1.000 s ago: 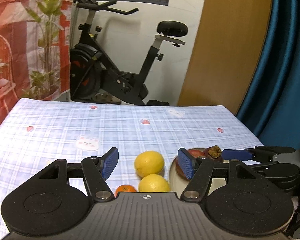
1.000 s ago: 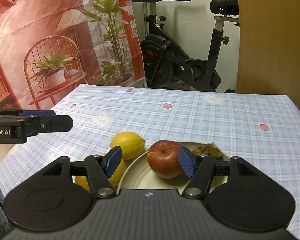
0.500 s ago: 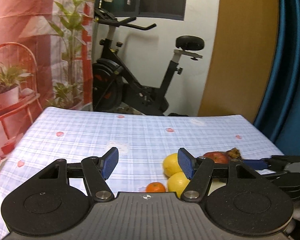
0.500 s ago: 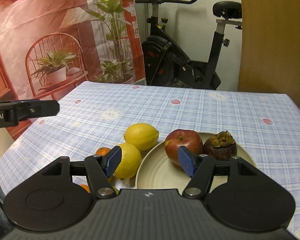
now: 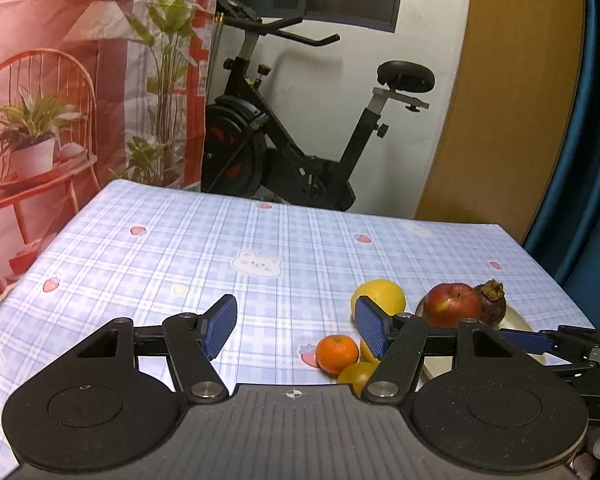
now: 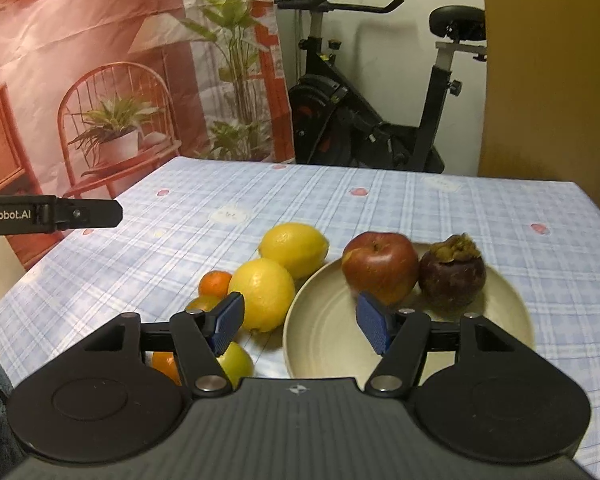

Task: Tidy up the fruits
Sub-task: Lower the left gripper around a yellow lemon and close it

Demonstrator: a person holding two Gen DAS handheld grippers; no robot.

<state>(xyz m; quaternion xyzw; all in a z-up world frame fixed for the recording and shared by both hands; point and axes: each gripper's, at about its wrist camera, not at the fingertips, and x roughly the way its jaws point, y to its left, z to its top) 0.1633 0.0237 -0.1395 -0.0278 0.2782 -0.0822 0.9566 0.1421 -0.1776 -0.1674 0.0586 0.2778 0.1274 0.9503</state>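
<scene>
A beige plate (image 6: 328,320) holds a red apple (image 6: 380,266) and a dark mangosteen (image 6: 452,274). Left of the plate lie two lemons (image 6: 292,246) (image 6: 262,292), a small orange (image 6: 215,283) and more small citrus partly hidden behind my right gripper. My right gripper (image 6: 300,322) is open and empty, just short of the plate's near rim. My left gripper (image 5: 294,326) is open and empty, above the cloth left of the fruit. The left wrist view shows the apple (image 5: 452,305), mangosteen (image 5: 494,306), a lemon (image 5: 378,296) and the orange (image 5: 337,354).
The table carries a blue checked cloth (image 5: 220,248). An exercise bike (image 5: 292,140) stands behind the far edge, with a printed backdrop (image 6: 80,80) on the left and a blue curtain (image 5: 592,120) on the right. The left gripper's finger (image 6: 76,214) shows in the right wrist view.
Both grippers have pulled back and up from the fruit. The apple, between the right gripper's fingers a second ago, now sits beyond them on the plate. The left view has swung leftward.
</scene>
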